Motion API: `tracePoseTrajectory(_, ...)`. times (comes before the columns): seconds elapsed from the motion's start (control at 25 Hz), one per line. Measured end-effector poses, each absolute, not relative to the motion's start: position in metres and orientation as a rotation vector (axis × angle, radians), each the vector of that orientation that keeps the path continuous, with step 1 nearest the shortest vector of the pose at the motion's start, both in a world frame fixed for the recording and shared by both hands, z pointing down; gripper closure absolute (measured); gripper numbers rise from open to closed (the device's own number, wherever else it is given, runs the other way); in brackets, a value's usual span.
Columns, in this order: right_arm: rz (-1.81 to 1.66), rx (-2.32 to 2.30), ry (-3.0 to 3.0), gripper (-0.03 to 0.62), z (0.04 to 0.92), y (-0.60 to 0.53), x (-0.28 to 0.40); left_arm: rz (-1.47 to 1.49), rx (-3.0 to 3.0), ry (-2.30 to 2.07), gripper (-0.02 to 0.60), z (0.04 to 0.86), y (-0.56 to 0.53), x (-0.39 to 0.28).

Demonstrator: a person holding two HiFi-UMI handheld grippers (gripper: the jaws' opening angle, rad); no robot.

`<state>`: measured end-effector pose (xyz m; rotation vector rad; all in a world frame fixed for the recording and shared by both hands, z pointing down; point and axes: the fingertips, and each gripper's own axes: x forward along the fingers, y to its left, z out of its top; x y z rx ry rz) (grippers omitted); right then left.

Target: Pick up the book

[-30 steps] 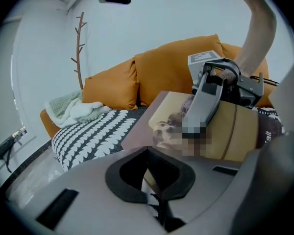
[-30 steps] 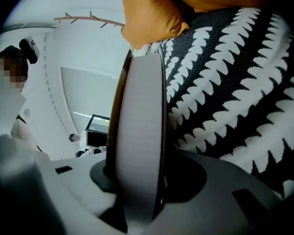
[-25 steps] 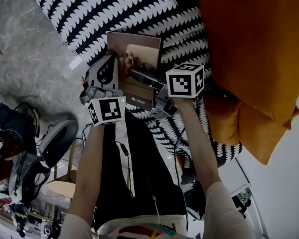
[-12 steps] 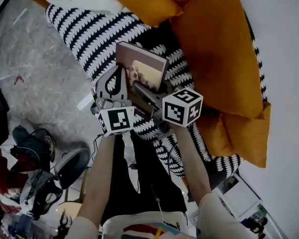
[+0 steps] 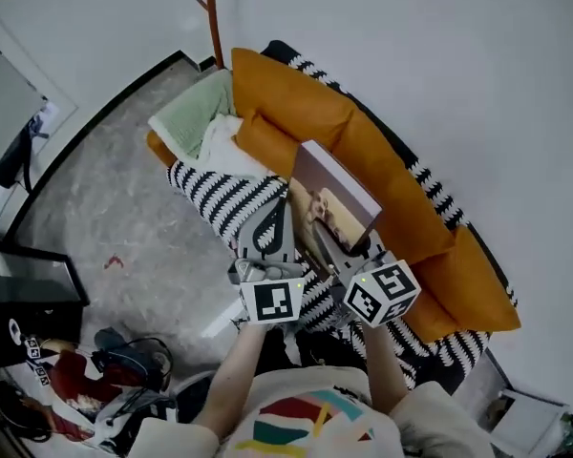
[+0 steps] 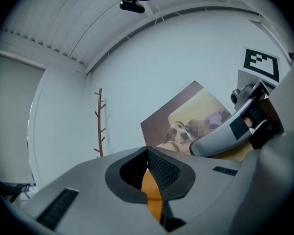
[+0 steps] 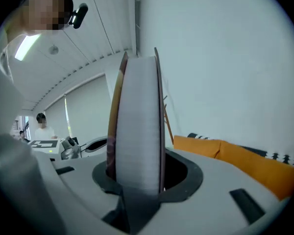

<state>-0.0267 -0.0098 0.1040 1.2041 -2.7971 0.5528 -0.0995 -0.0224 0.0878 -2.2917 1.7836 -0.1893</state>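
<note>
1. The left gripper [image 5: 279, 208] has risen together with the right one. Its fingers are pressed together with nothing between them. Through the slit under the tips, the left gripper view shows only the orange of the sofa [image 5: 296, 103]. It sits just beside the book at about the book's eight o'clock. I cannot tell whether it touches the cover.

2. A second ago the book [image 5: 336, 194] was low over the striped throw [image 5: 220, 198], filling the middle of the head view. Now it is up in the air with the dog-picture cover tilted towards upright. The sofa back lies behind it at twelve o'clock and the throw is well below at eight o'clock. No part of the book rests on the sofa. The head view now also takes in the whole sofa and the floor [image 5: 105, 208].

3. The right gripper [image 5: 329, 244] has its fingers clamped on the book's lower edge, at about the book's five o'clock. In the right gripper view the white page block fills the gap between them. The hold looks unchanged through the lift.

4. Judged from this, the pick-up is all but done. The book hangs from a single edge clamp, so it could swing or slip if jolted.
</note>
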Motion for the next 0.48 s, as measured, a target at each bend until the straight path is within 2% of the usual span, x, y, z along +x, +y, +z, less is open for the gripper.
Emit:
tracePoseTrajectory(0.2, 0.396, 1.306, -2.886, 0.442, 0.034, 0.041, -0.016, -0.077, -2.278, 1.614, 0.575, 0.008, 0.033, -0.088)
tracePoseTrajectory(0.48, 0.420, 1.334, -2.954, 0.442, 0.020, 0.068, -0.004, -0.022, -2.254, 1.666, 0.575, -0.013, 0.052, -0.091)
